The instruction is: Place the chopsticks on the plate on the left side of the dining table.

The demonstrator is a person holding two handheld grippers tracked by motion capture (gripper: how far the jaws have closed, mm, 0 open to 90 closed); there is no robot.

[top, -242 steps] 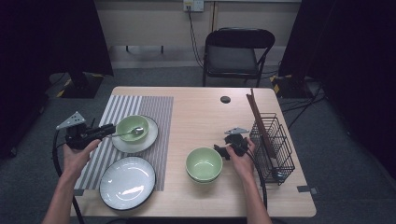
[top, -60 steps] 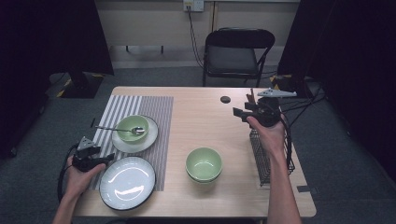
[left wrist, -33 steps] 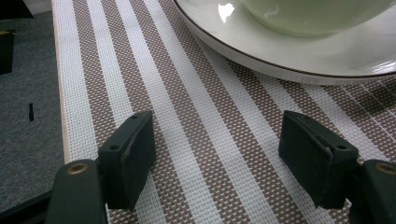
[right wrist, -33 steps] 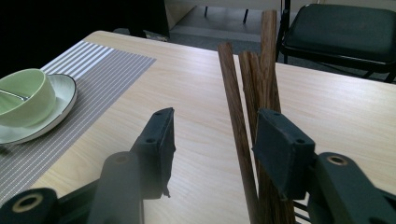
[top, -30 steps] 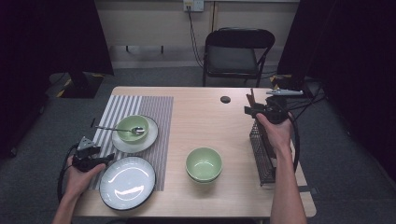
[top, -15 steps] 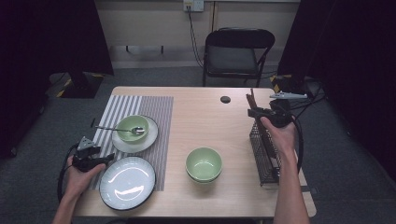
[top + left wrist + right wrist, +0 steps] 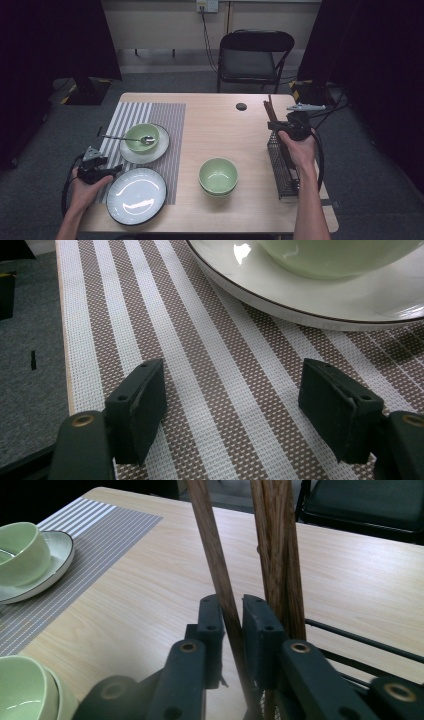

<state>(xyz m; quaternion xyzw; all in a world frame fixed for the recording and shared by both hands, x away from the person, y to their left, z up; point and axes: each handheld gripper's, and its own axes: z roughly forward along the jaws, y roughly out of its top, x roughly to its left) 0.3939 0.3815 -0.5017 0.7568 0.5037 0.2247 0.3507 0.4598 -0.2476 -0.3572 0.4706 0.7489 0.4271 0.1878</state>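
Note:
At the far end of the black wire rack (image 7: 283,172) stand several brown wooden chopsticks (image 7: 270,111). My right gripper (image 7: 275,125) reaches them from the right. Its jaws have just been closing and now pinch one chopstick (image 7: 210,530) between the pads; the other chopsticks (image 7: 278,540) stand just to its right, outside the grip. My left gripper (image 7: 118,169) rests low over the striped placemat (image 7: 200,340), open with nothing between its fingers. Just ahead of it is the white plate (image 7: 350,307) that carries a green bowl (image 7: 340,255).
Two stacked green bowls (image 7: 218,175) sit mid-table. A white dark-rimmed plate (image 7: 136,196) lies at the front left, right of my left hand. A spoon (image 7: 125,138) rests in the small bowl on the mat. A black disc (image 7: 241,106) and a chair (image 7: 255,55) are farther back.
Eight seconds ago the right gripper was by the centre bowls and the left by the small bowl. In the last second the right hand settled at the chopsticks; the left hand stayed still.

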